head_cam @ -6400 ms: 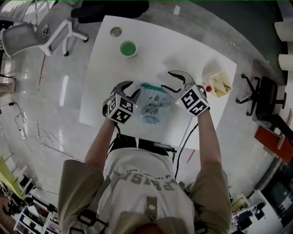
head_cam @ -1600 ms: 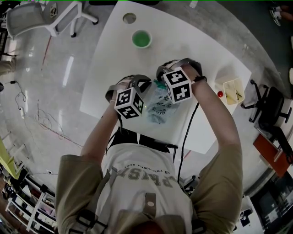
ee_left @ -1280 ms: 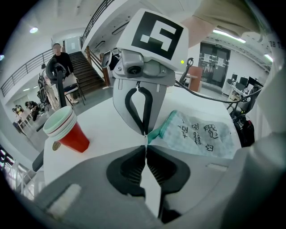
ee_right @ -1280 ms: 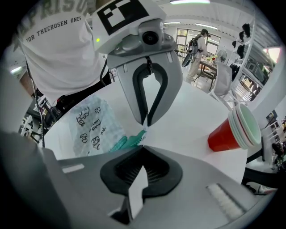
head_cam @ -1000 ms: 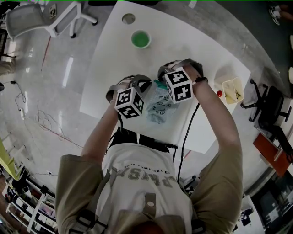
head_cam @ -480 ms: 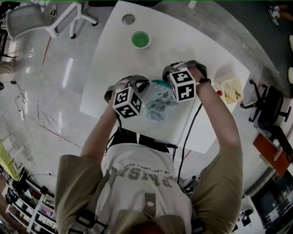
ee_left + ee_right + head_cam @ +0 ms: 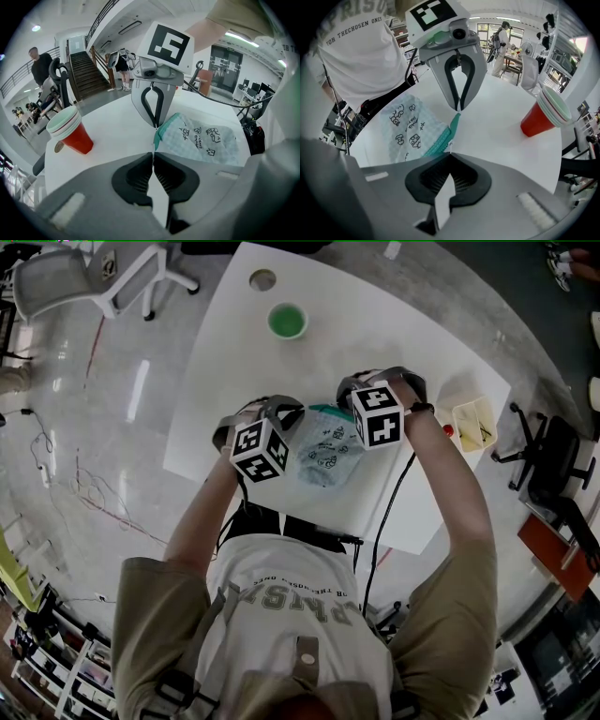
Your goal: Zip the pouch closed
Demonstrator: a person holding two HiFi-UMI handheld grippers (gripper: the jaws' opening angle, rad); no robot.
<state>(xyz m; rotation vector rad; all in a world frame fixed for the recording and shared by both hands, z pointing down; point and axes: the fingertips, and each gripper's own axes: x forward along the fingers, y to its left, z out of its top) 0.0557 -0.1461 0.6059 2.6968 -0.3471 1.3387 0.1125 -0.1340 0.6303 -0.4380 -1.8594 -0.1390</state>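
Note:
A pale checked pouch (image 7: 328, 448) with black doodles and a teal zip edge (image 7: 444, 137) lies on the white table (image 7: 234, 371) between both grippers. In the left gripper view, my left gripper (image 7: 153, 152) is shut on the end of the pouch (image 7: 201, 140) at its zip edge. Facing it, my right gripper (image 7: 156, 125) is shut on the zip pull further along that edge. The right gripper view shows the same from the other side: the right gripper (image 7: 449, 153) pinches the zip pull, and the left gripper (image 7: 459, 109) holds the far end. Whether the zip teeth are joined cannot be made out.
A stack of red cups (image 7: 70, 132) with a pale green rim stands on the table's far side, also seen as the cup stack (image 7: 286, 322) from above. At the right table edge sits a yellow tray (image 7: 476, 423) beside a small red thing (image 7: 451, 432). Office chairs stand around.
My right gripper has shifted to the right along the pouch's top edge, uncovering more of the pouch. The left gripper has stayed in place.

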